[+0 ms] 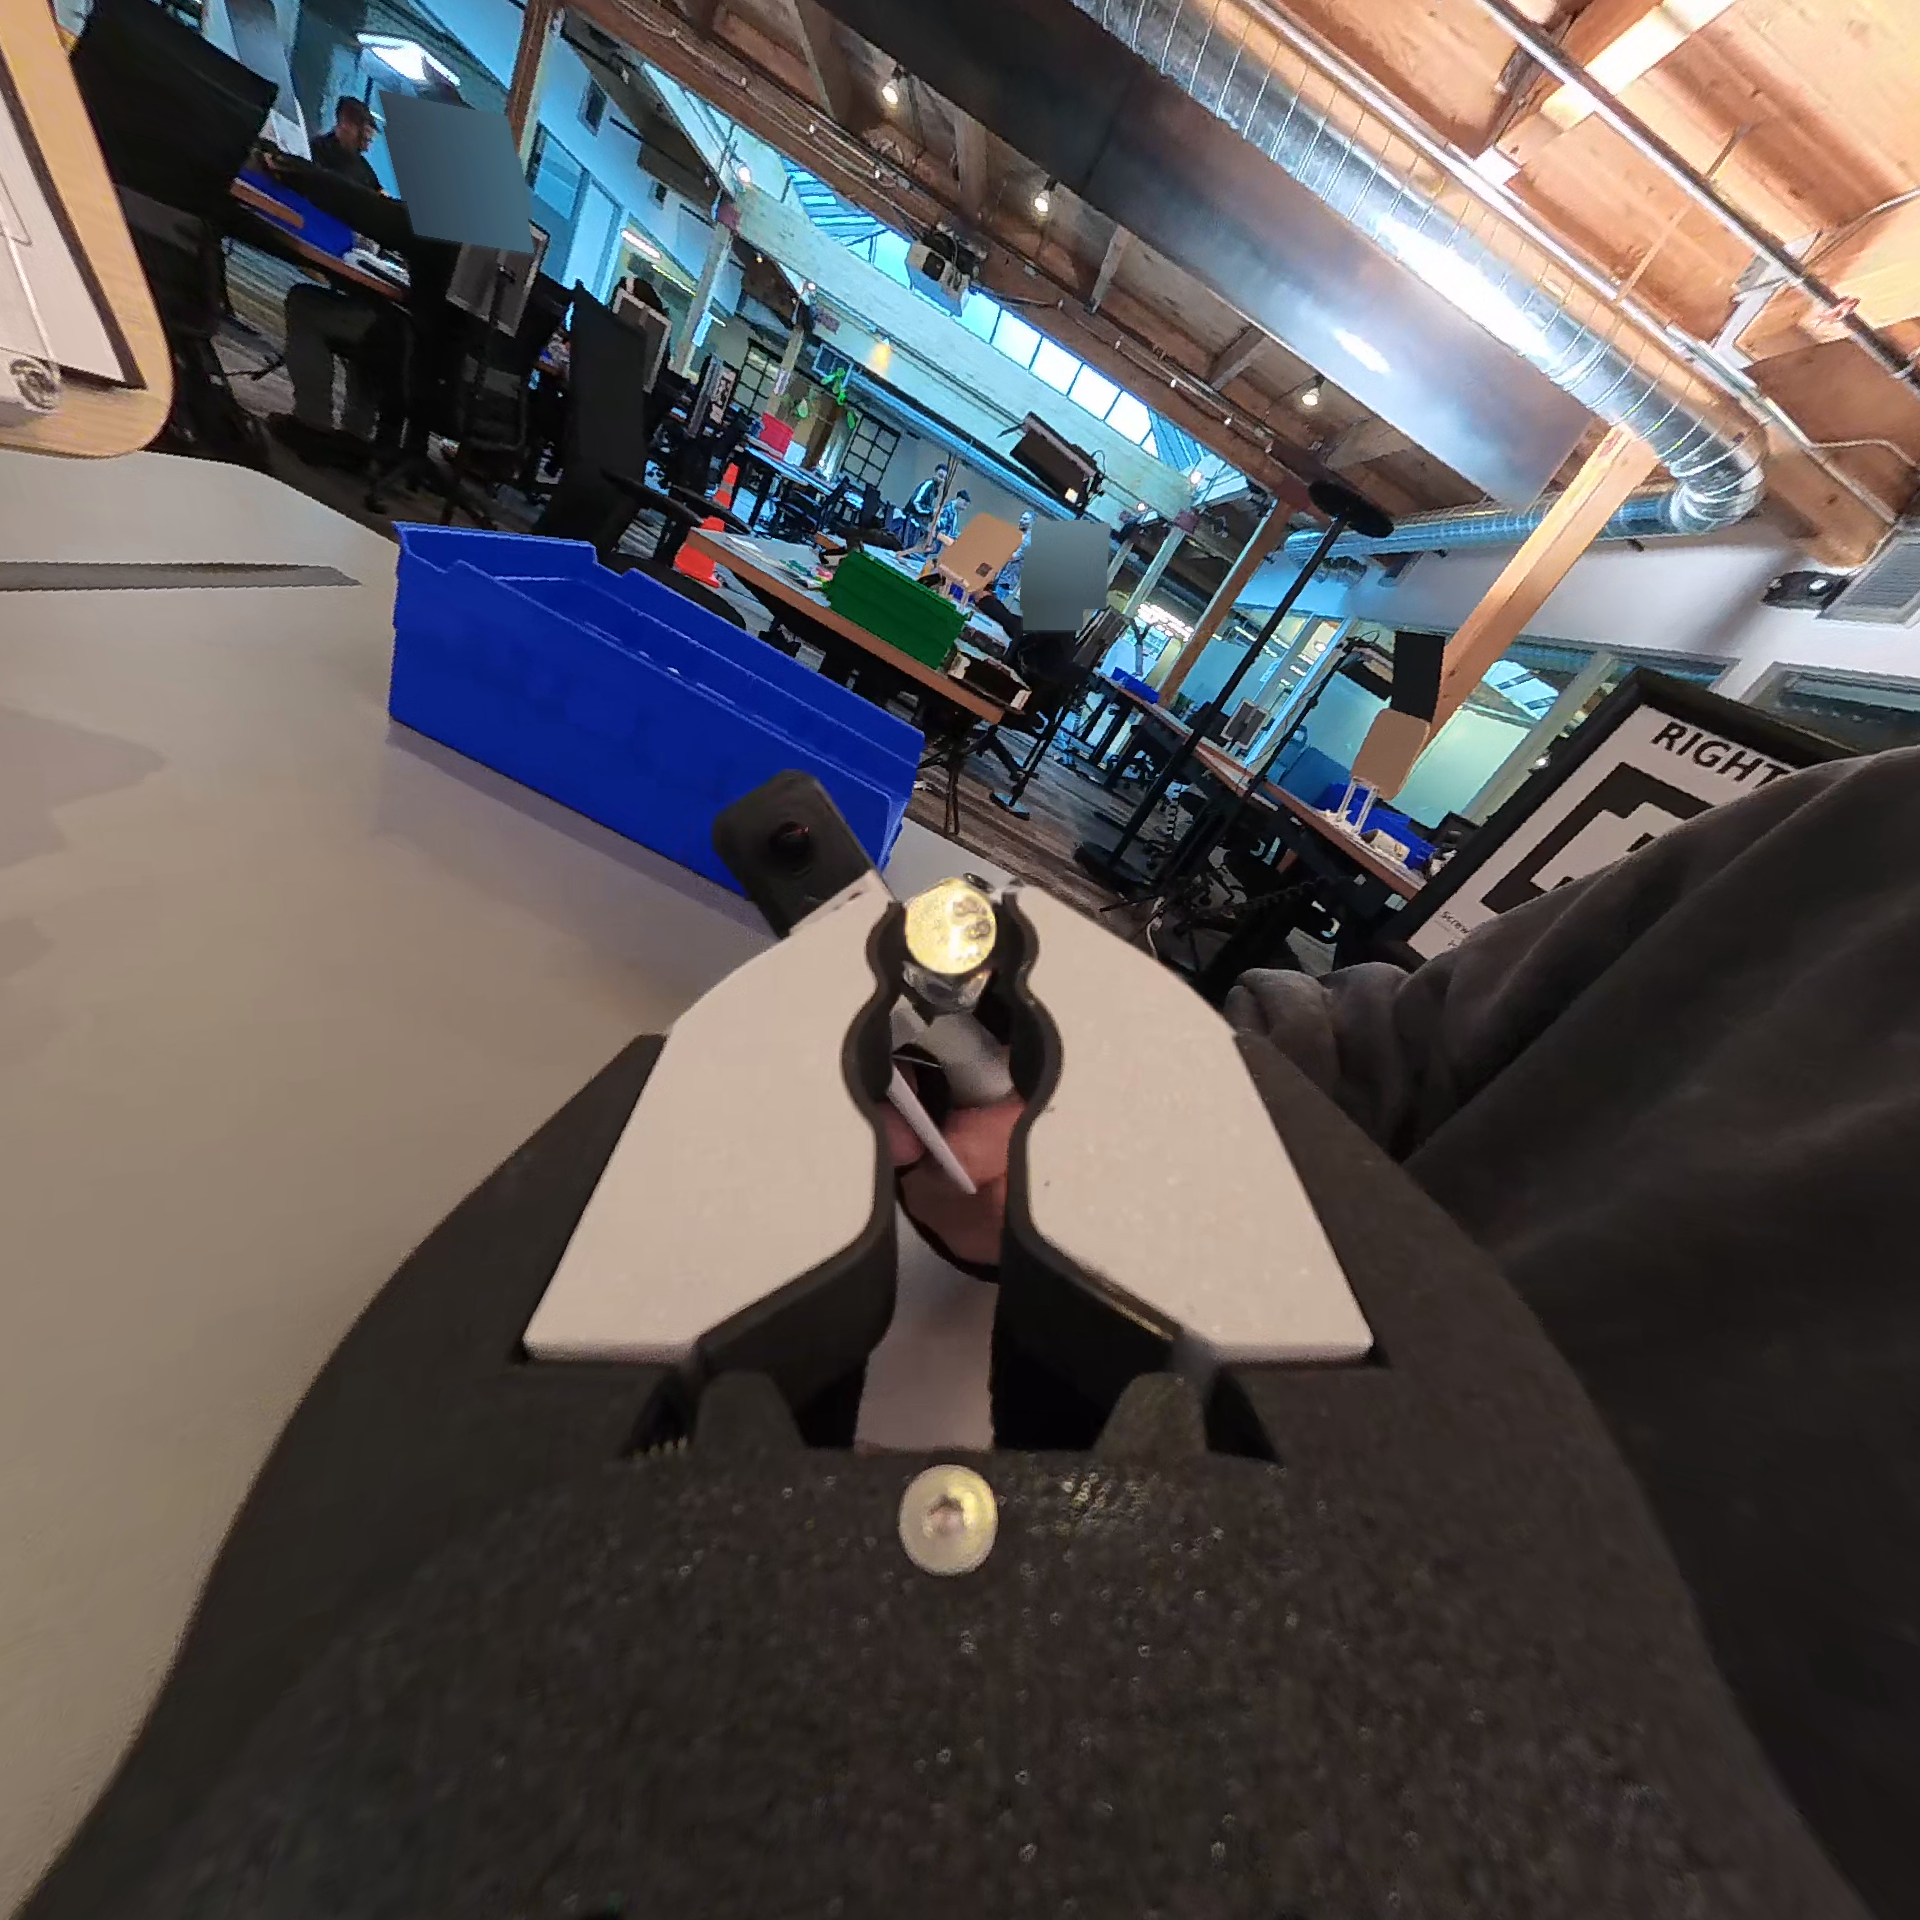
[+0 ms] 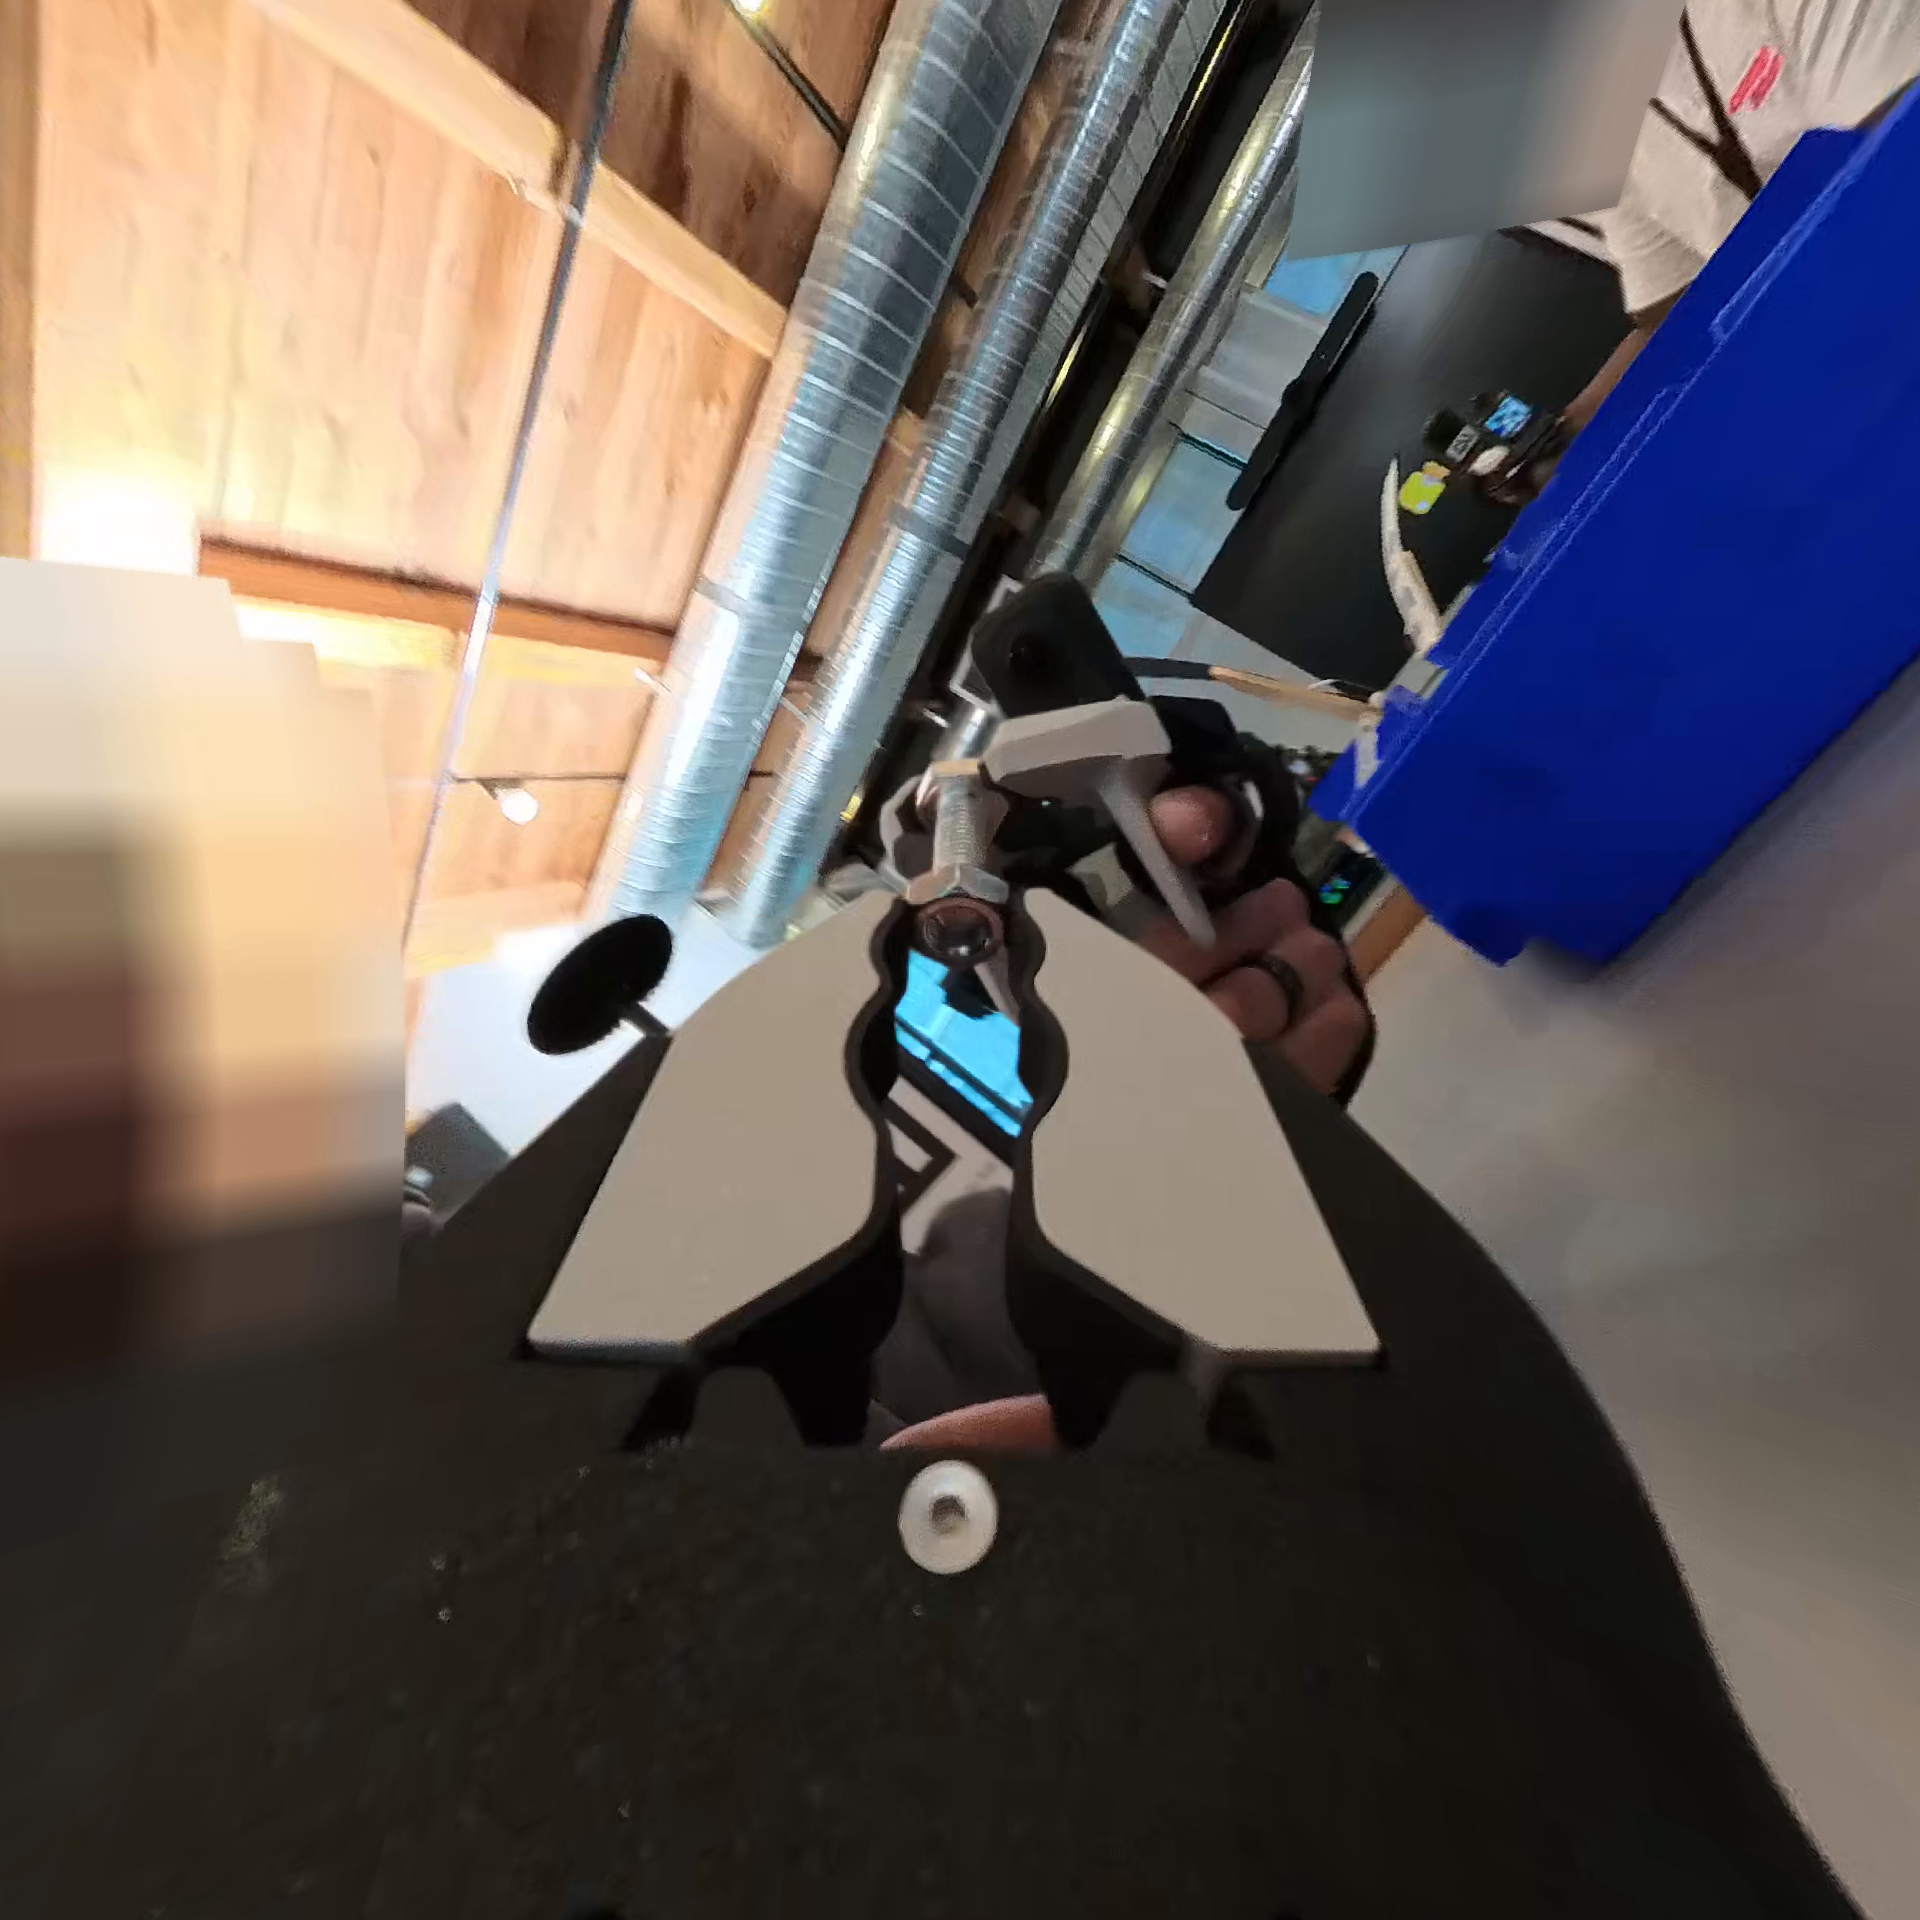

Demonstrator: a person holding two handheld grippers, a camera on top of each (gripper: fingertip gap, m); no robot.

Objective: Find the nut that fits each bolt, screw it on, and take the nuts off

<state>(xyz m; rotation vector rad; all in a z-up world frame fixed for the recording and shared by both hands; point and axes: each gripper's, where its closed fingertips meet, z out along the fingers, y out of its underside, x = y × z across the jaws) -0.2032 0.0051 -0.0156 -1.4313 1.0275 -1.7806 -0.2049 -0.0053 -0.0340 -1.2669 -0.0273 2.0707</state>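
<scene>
While clamped, bolt [image 1: 949, 940] between left gripper [image 1: 951, 925]

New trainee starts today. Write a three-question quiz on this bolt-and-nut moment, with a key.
1. True or false: the left gripper has its fingers closed on the head end of the bolt.
2. What sits between the tips of the right gripper? A) a washer B) the nut on the bolt's threaded end C) nothing
3. Fill in: the bin on the table beyond the left gripper is coloured ____.

Key: 1 true; 2 B; 3 blue.
</scene>
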